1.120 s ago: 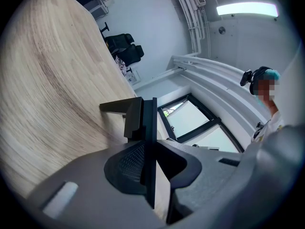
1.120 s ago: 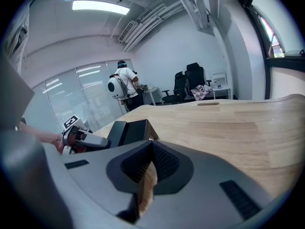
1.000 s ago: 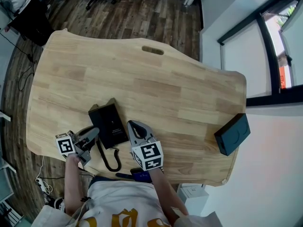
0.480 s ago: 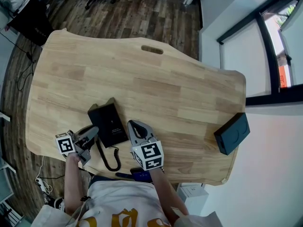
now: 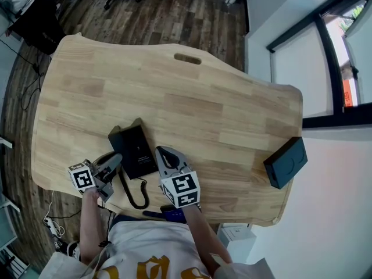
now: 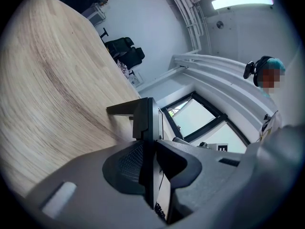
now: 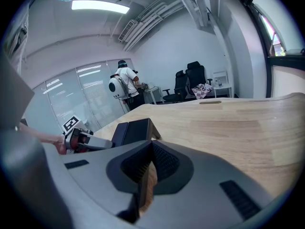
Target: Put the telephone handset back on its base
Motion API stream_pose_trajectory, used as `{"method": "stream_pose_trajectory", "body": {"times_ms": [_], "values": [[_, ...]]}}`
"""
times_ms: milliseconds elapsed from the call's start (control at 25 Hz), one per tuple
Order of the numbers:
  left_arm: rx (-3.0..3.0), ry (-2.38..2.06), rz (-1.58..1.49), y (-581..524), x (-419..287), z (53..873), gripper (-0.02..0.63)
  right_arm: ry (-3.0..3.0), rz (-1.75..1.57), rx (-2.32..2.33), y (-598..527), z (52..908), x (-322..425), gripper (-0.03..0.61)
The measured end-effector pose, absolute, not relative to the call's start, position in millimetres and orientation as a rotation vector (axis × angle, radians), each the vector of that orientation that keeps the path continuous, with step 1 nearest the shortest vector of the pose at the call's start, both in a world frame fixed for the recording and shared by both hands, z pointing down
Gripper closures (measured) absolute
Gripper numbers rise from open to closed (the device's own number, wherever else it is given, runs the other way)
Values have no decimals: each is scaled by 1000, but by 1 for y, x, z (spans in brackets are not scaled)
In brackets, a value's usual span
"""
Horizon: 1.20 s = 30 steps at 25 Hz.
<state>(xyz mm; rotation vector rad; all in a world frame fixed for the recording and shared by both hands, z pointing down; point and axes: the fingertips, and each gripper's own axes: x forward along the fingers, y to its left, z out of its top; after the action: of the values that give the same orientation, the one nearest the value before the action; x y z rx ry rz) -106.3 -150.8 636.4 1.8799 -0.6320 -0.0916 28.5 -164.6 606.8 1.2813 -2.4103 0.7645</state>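
Pale wood grain fills most of the head view: a broad table (image 5: pixel 192 109) with rounded corners and a narrow slot (image 5: pixel 187 58) cut near its far edge. It is set on a dark plank floor (image 5: pixel 163 16), with a white wall and a black-framed window (image 5: pixel 340 45) to the right.

A black telephone (image 5: pixel 133 150) is seen lying near the table's front edge, close to the person. Its black cord (image 5: pixel 135 195) is looped on the wood toward the front edge. In the right gripper view a narrower dark part, apparently the handset (image 7: pixel 119 133), is seen lying along the left side of the wider base (image 7: pixel 138 129). Whether it is fully seated cannot be told.

The left gripper (image 5: pixel 113 160) is held low at the telephone's near left corner, its tip just beside the casing. Its jaws are pressed together with nothing between them, and the telephone is seen edge-on just beyond them.

The right gripper (image 5: pixel 163 154) is held just beside the telephone's right edge. Its jaws are likewise drawn together and empty, with only a sliver of bare wood showing through the slit below the tips.

A black box (image 5: pixel 285 163) is set well apart, at the table's right edge.
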Motion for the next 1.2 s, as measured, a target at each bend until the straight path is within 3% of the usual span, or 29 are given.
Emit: {"method": "stream_pose_trajectory", "body": {"times_ms": [1200], "values": [[2013, -1068, 127, -155, -150, 617, 518, -2435, 619, 1317, -155, 572, 14, 572]]}}
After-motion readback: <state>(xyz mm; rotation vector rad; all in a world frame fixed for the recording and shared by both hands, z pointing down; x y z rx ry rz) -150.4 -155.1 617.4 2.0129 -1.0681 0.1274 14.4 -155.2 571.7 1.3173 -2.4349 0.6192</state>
